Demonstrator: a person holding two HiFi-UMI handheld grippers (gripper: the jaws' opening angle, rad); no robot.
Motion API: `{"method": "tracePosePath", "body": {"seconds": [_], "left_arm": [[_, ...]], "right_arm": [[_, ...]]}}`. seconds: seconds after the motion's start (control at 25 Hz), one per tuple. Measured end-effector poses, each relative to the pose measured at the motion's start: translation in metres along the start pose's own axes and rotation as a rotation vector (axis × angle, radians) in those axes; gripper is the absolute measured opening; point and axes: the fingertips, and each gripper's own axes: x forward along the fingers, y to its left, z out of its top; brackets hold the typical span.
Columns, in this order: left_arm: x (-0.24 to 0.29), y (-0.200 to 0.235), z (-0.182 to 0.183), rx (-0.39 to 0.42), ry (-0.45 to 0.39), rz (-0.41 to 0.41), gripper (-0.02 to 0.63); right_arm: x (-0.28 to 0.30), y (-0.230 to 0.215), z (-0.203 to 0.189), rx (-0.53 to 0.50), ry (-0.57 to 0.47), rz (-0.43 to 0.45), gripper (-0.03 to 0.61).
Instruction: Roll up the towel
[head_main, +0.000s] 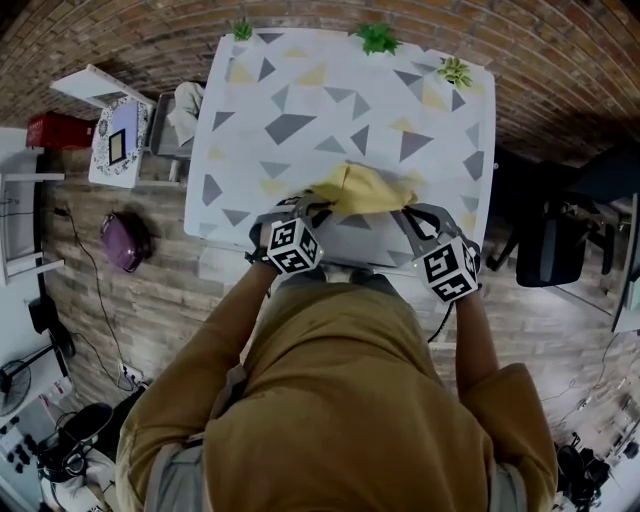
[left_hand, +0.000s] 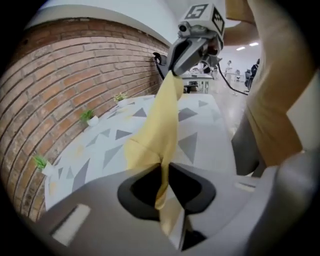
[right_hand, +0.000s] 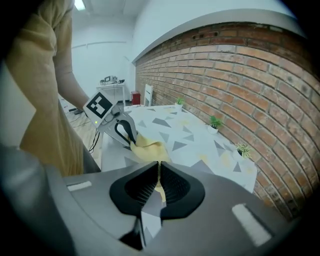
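The yellow towel (head_main: 365, 188) hung crumpled over the near part of the patterned bench (head_main: 300, 90), strung between the two tools the person held. The left claw (left_hand: 164, 172) was pinched on a thin fold of the cloth, and the right claw (right_hand: 158, 182) was pressed together on another bit of its edge. From the left gripper view the cloth ran slantwise up to the right claw, which was the higher of the two. I could not tell whether the sagging middle touched the bench.

No roll had been started (the cloth was bunched, not flat), so I took this for the opening step: picking the towel up by one edge to spread it out. To my mind the next move called for drawing the claws apart until that edge came taut, then laying the towel flat on the bench, well short of the little potted plants (head_main: 378, 38) along the far side.
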Motion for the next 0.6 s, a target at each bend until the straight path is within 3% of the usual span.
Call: {"method": "tracePosePath", "body": {"seconds": [0.08,0.28,0.36,0.48,0.6], "left_arm": [[-0.010,0.006,-0.003,-0.032,-0.008,0.014,0.085],[-0.046,0.025,0.014,-0.085,-0.085,0.011,0.077],[-0.070,0.026,0.032,-0.092,-0.123,-0.050,0.076],[-0.107,0.021,0.055,-0.128,-0.182,-0.207,0.075],[-0.114,0.029,0.049,-0.195,-0.172,-0.314,0.075]], "right_arm": [[-0.003,-0.004,-0.002,-0.005,0.006,-0.009,0.020],[-0.014,-0.008,0.003,-0.017,0.005,-0.003,0.020],[-0.026,-0.005,0.013,-0.034,-0.005,0.038,0.020],[-0.048,-0.010,0.034,-0.047,-0.036,0.108,0.020],[-0.045,-0.021,0.035,-0.048,-0.009,0.160,0.020]]}}
